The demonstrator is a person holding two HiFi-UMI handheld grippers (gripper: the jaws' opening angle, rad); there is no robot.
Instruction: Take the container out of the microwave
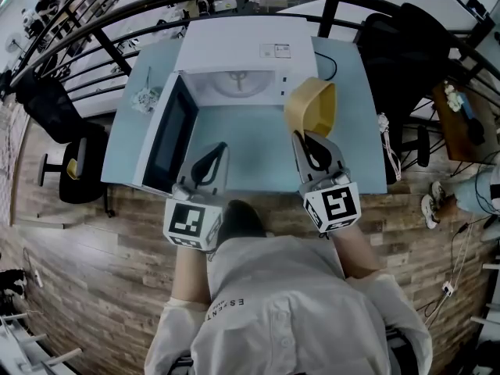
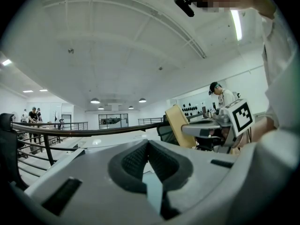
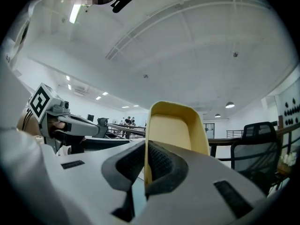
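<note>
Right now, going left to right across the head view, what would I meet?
Going across: black office chair → open microwave door → left gripper → yellow container → second black chair.

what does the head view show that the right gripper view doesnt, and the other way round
Head view only: the white microwave with its door open, and the wood floor.
Right gripper view only: the ceiling lamp, and the right tool, its jaws pinching the rim of the yellow container up close.
Both: that container, held outside the microwave, and the left tool.
</note>
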